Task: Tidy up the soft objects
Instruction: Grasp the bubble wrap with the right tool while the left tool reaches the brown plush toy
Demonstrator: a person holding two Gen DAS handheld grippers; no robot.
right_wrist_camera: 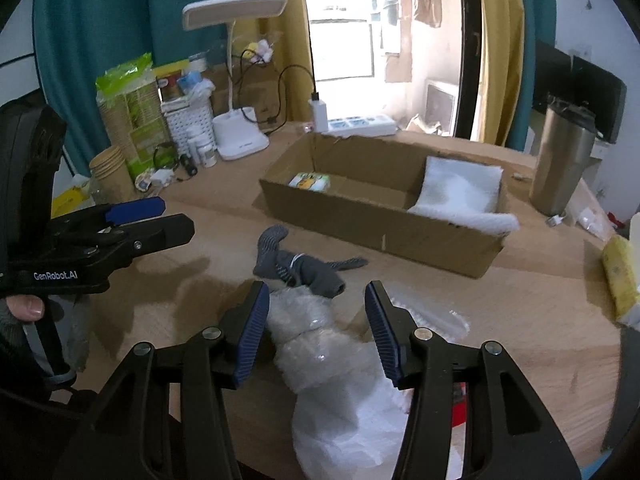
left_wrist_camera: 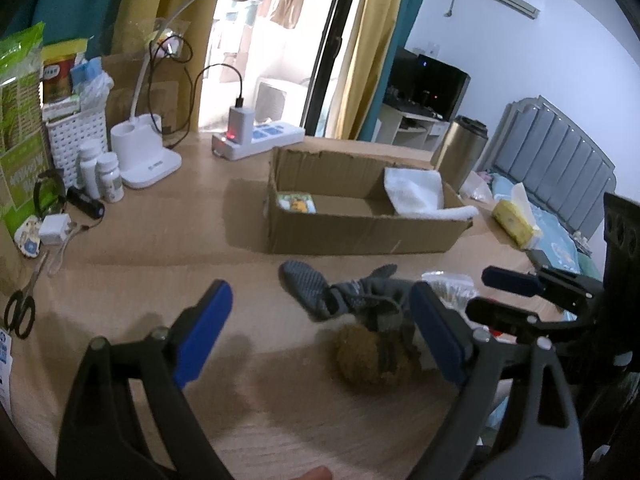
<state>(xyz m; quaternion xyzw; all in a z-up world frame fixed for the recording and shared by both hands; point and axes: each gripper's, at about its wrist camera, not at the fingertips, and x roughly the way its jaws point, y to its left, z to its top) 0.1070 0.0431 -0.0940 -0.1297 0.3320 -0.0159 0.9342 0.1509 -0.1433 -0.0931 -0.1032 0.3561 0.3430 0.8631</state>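
You are lowering your right hand-held gripper, released and half spread, around the bubble wrap nearest you on the bench, pads not pressing it yet. Your left hand-held gripper is hanging wide and empty, angled down over the brown pom-pom and grey socks. Beyond them, the cardboard box is holding only a white towel and a small packet, so most sorting is waiting.
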